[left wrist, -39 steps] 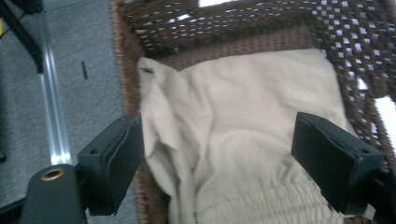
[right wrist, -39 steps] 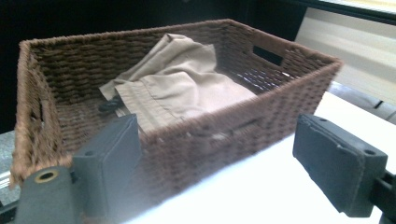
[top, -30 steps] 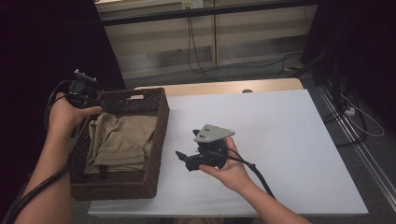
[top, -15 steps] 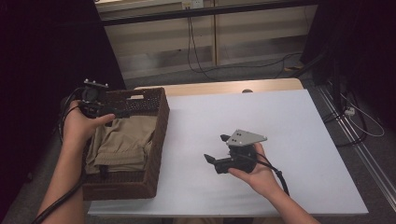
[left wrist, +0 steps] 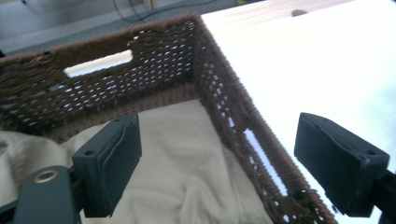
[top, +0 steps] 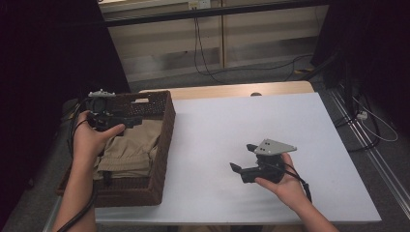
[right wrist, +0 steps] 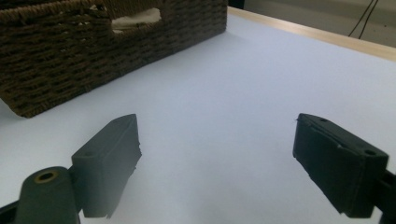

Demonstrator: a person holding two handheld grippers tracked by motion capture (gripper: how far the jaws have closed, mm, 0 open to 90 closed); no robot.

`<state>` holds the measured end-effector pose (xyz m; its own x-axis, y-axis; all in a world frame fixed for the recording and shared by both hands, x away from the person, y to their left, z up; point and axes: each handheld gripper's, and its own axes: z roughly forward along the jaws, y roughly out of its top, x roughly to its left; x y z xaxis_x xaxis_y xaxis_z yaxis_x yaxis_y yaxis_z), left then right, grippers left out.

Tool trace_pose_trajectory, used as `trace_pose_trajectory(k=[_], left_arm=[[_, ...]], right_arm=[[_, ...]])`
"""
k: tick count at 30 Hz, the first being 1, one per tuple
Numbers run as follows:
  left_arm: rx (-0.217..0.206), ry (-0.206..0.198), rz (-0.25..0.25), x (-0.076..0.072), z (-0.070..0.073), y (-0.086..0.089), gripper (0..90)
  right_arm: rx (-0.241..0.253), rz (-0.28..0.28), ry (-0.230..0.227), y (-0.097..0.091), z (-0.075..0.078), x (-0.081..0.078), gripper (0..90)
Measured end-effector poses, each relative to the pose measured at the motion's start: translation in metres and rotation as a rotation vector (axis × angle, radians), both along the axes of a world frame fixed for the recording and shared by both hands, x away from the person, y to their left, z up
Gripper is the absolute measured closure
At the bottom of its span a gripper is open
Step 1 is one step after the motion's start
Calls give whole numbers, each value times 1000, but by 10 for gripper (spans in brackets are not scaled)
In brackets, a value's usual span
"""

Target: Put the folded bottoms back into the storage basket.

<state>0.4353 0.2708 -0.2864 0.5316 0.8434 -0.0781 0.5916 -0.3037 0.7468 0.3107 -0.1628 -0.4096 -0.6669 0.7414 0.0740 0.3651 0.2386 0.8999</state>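
Note:
A dark brown wicker basket (top: pixel 167 130) stands at the table's left end with a folded beige cloth (top: pixel 130 150) inside. My left gripper (top: pixel 131 121) hovers over the basket's far part, open, with nothing between its pads. In the left gripper view, the jaws of the left gripper (left wrist: pixel 219 140) straddle the basket wall (left wrist: pixel 219 93), one pad above the cloth (left wrist: pixel 177 158). My right gripper (top: pixel 243 157) is held above the white table (top: pixel 241 121), right of the basket and open. In the right gripper view, the right gripper (right wrist: pixel 217 140) points toward the basket (right wrist: pixel 70 60) over bare tabletop.
The table's wooden far edge (top: pixel 227 90) runs behind the white surface. Beyond it are cabinets and cables on the floor (top: pixel 208 58). Dark curtains hang left and right. A rail (top: pixel 372 154) runs along the table's right side.
My right gripper has moved rightward across the table, away from the basket. My left gripper has shifted right and slightly nearer, from the basket's far-left corner to over the cloth.

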Motion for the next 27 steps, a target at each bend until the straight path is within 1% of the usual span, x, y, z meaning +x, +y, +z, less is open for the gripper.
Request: trace_pose_trajectory(k=[2,3,4,5,6,7,9,14,18,21,23,26,27], left_arm=[[-4,-18,-3,-3,-1,-2,152],[-14,-30,-2,-5,-1,-3,151],[-19,-35,-12,-6,-1,-3,149],[-31,-42,-15,-7,-2,-4,149],[-49,-48,-7,-9,-3,-5,149],[-47,-50,-11,-10,-3,-5,147],[-59,-61,-12,-13,-5,-6,146],[-108,-97,-22,-22,-8,-10,144],[-127,-118,-37,-30,-11,-16,141],[-128,-138,-56,-36,-12,-19,139],[-148,-151,-62,-41,-12,-22,136],[-157,-168,-74,-47,-14,-26,135],[-166,-171,-79,-49,-14,-27,135]], right_arm=[[-3,-7,6,-5,-3,-1,146],[-6,-9,7,-8,-5,-1,146],[-8,-17,13,-11,-7,-2,146],[-10,-22,15,-13,-8,-3,146],[-9,-26,18,-15,-9,-4,149],[-13,-27,20,-18,-9,-4,149],[-21,-33,17,-23,-11,-6,149],[-20,-57,23,-37,-13,-11,149],[-18,-71,23,-45,-15,-12,149],[-22,-71,26,-49,-17,-13,148],[-25,-69,26,-52,-18,-14,147],[-19,-78,30,-57,-19,-14,147],[-18,-79,28,-58,-19,-14,147]])
